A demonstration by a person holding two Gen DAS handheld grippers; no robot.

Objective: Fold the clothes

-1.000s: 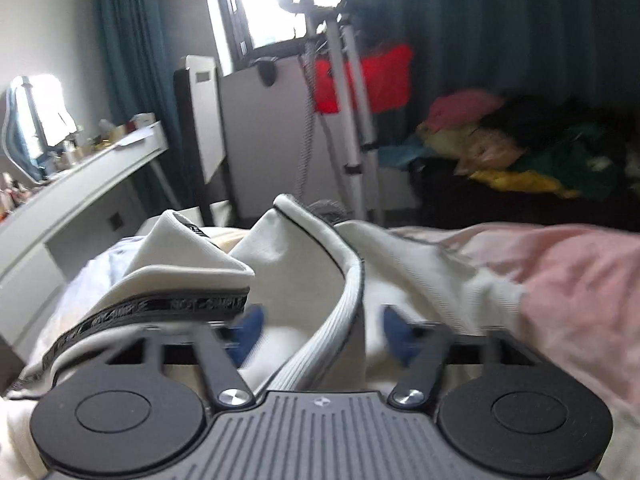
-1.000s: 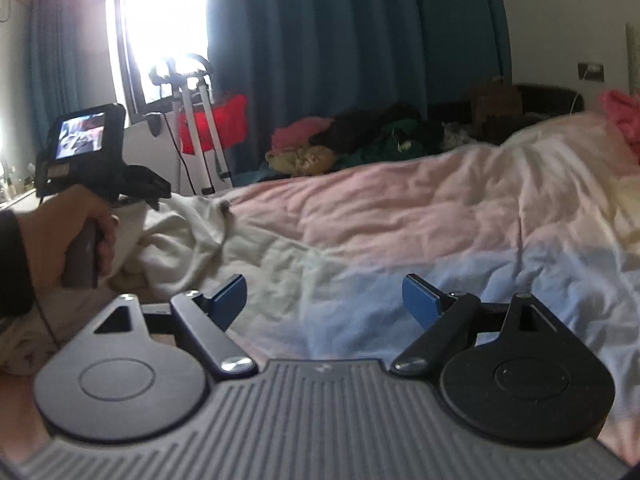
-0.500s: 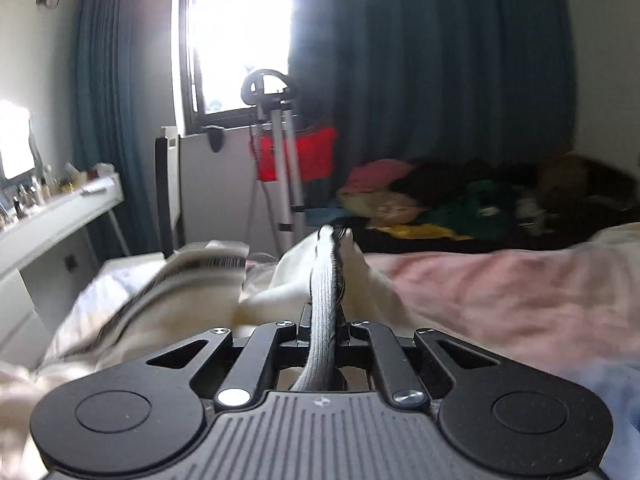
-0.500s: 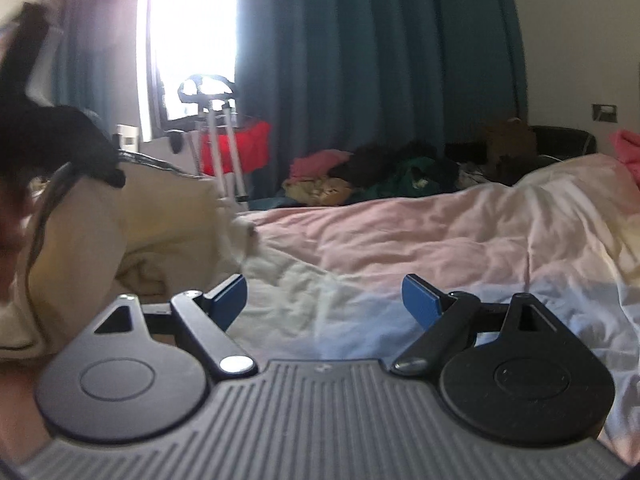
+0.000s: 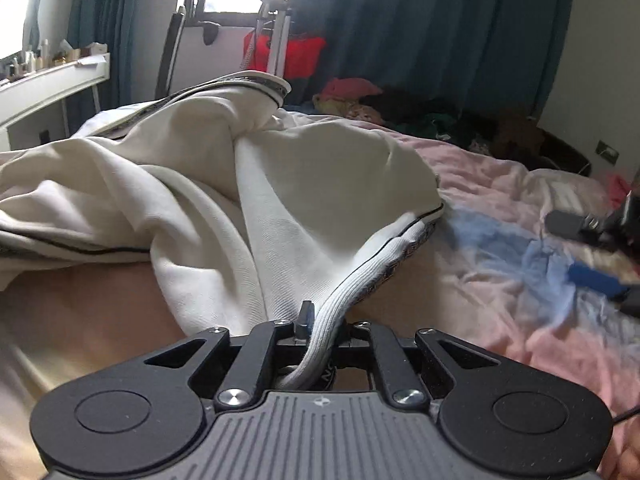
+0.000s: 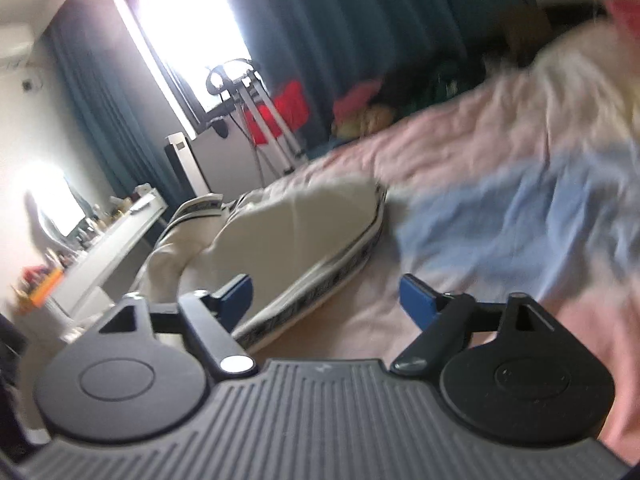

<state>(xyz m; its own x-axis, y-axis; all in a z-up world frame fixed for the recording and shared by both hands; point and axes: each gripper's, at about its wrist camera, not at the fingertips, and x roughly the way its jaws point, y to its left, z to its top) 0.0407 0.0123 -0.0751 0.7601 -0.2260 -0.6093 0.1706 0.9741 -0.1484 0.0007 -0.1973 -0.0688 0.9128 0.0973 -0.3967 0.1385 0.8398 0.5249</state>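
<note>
Left claw [image 5: 316, 322] pinching cream garment [image 5: 320, 184] hem, apparently.

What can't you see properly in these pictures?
- Left wrist view: the left gripper fingers, mostly covered by the cream garment's ribbed white hem they pinch.
- Left wrist view: the right gripper, blurred and cut off by the right edge.
- Right wrist view: the pink and blue bedspread, smeared by motion blur.

We are in a home bedroom: a bed [image 5: 500, 208] with pink-and-blue bedding, teal curtains [image 5: 420, 28] behind it, a toiletry-strewn desk [image 5: 48, 84] left of it, heaped clothes [image 5: 360, 96] beyond it.
</note>
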